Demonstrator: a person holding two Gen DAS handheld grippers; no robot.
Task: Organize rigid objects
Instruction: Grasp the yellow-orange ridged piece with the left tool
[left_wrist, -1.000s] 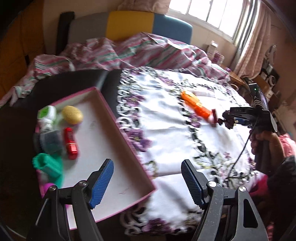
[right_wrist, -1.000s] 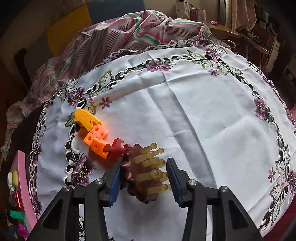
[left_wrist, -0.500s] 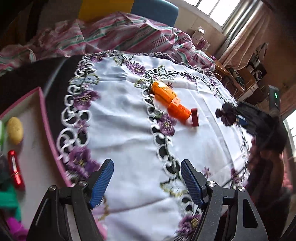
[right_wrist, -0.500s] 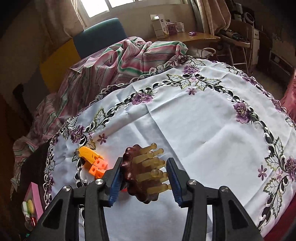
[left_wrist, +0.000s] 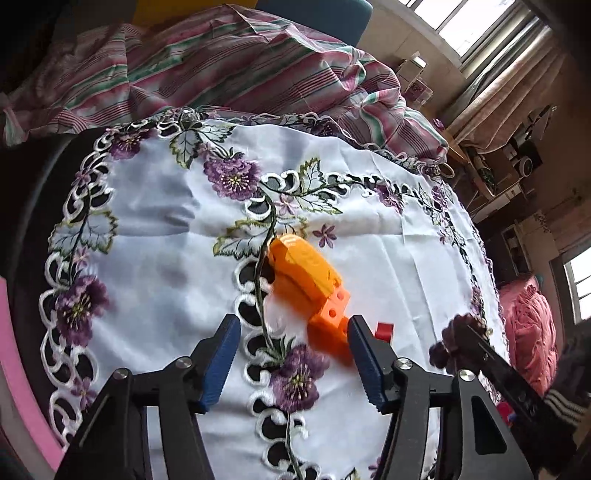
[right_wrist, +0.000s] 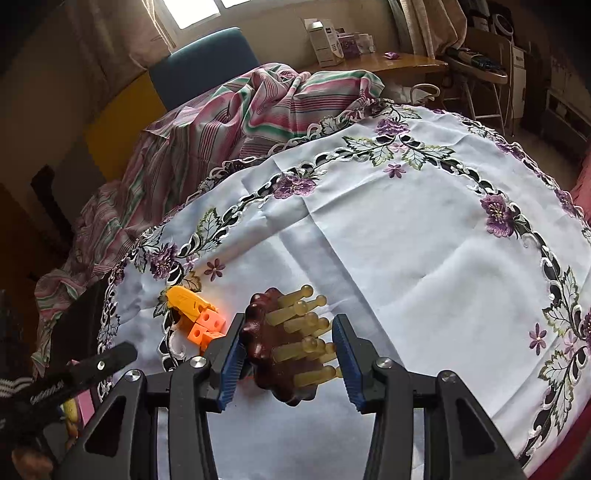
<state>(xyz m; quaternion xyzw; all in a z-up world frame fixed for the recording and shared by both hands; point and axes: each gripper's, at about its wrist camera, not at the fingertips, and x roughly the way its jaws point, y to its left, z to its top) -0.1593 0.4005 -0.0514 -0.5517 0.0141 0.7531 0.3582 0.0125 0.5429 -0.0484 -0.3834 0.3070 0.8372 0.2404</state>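
Tablecloth (left_wrist: 155, 266), white with purple embroidered flowers, covers the counter. An orange toy (left_wrist: 308, 284) lies on it toward the left edge, with a small red piece (left_wrist: 384, 331) just beside its near end. The left gripper (left_wrist: 293, 363) hovers above the toy, jaws wide apart and holding nothing. The right gripper (right_wrist: 288, 354) has its jaws closed on a brown brush (right_wrist: 273, 354) with pale pegs, raised near the toy. A pink tray (left_wrist: 14, 354) sits at the counter's left edge.

Left gripper (left_wrist: 293, 360): jaws spread wide, nothing between the blue pads, angled down toward the surface. Right gripper (right_wrist: 288, 354): jaws clamped on a held piece (pads pressing both sides), raised.
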